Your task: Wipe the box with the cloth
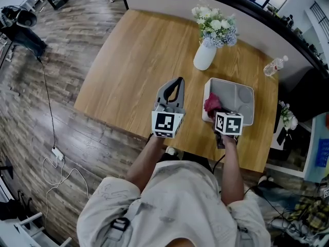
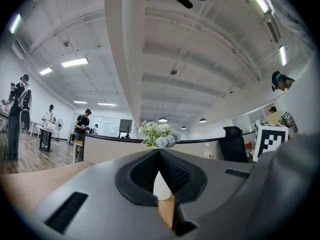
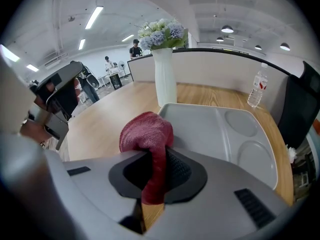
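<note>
Both forearms reach forward from the person's body, past the near edge of the table [image 1: 128,66]. The left gripper [image 1: 177,82] hangs over bare wood, its jaws pressed together on nothing. The right gripper [image 1: 216,111] pinches the red cloth [image 1: 211,104], which is bunched over the near-left corner of the grey box [image 1: 245,92]. A white vase [image 1: 204,56] of flowers stands beyond.

Deep red cloth [image 3: 147,134]; plain pale grey box [image 3: 225,134]. Light wood-grain table [image 1: 139,60]. White vase [image 1: 204,56], with flowers [image 1: 216,23] white and pale blue (green leaves). The left gripper [image 2: 159,151] and right gripper [image 3: 159,151] are grey, with black ribbed pads [image 2: 175,174] and black-and-white square-patterned cubes [image 1: 166,123].
</note>
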Demonstrator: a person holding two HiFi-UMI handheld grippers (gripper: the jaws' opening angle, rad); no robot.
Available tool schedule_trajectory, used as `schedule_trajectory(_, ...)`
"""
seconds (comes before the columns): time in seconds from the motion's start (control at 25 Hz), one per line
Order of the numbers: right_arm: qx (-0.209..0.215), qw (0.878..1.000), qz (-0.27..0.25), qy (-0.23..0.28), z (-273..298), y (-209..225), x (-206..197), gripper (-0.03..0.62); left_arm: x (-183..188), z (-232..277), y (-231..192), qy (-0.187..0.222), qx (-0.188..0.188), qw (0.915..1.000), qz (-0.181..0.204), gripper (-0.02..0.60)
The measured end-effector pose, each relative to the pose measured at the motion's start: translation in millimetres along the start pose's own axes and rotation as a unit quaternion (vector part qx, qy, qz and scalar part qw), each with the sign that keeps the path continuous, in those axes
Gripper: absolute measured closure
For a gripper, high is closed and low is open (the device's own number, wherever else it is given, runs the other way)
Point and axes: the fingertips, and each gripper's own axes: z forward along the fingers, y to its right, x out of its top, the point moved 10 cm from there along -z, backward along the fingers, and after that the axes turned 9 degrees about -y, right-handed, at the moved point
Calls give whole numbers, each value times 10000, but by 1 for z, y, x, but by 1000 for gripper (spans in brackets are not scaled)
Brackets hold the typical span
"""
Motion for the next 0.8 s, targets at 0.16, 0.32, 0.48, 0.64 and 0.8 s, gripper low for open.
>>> schedule_trajectory(0.16,111,9999,48,-5,2,4,-1,531,0,1,3,-41,-27,10000,24,571)
schedule_trajectory(0.32,113,9999,93,23,-3,6,-1,531,0,5,7,-54,-61,9999,81,571)
schedule_trajectory(0.48,120,9998,148,61,-5,15,-6,531,0,9,14,-73,-114,9998,120,571)
schedule_trajectory(0.64,30,9998,199,76,-11,26,-11,531,-1,14,22,-103,-195,9997,141,571)
schedule_trajectory(0.8,-86,9995,290,98,-17,39,-16,531,-1,21,32,-117,-326,9993,167,571)
